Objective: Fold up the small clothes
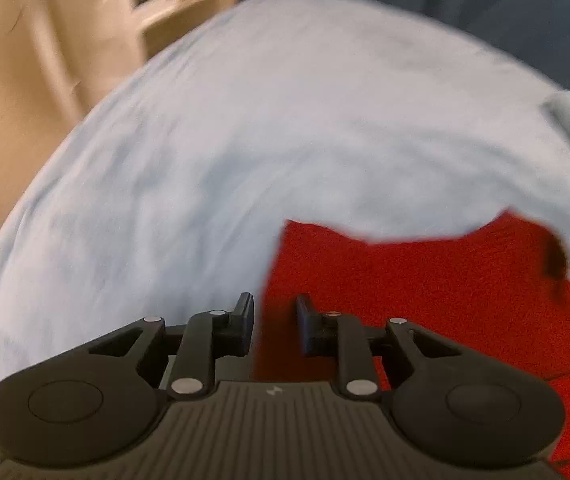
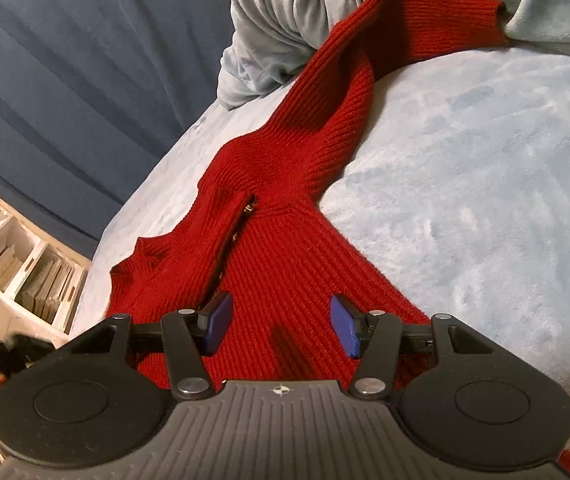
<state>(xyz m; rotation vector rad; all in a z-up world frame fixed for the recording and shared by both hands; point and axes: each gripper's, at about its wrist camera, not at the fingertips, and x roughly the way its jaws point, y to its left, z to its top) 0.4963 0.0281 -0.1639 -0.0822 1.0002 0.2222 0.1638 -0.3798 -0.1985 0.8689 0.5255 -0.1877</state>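
Observation:
A red ribbed knit sweater (image 2: 285,248) lies spread on a pale blue bed cover (image 2: 485,180). One sleeve (image 2: 345,80) stretches away to its cuff by a heap of bedding. A short slit with metal trim (image 2: 247,212) marks the neck. My right gripper (image 2: 281,324) hovers over the sweater's body, open, its blue pads (image 2: 217,320) clear of the knit. In the blurred left wrist view the sweater (image 1: 425,292) fills the lower right. My left gripper (image 1: 275,320) stands at its left edge with a narrow gap between the jaws, and the red edge runs through that gap.
A crumpled grey-blue blanket (image 2: 285,20) is heaped at the far end of the bed, over the cuff. Dark blue curtains (image 2: 65,80) hang beyond the bed's edge, with a white shelf of books (image 2: 25,264) below. A beige surface (image 1: 25,100) lies past the bed in the left wrist view.

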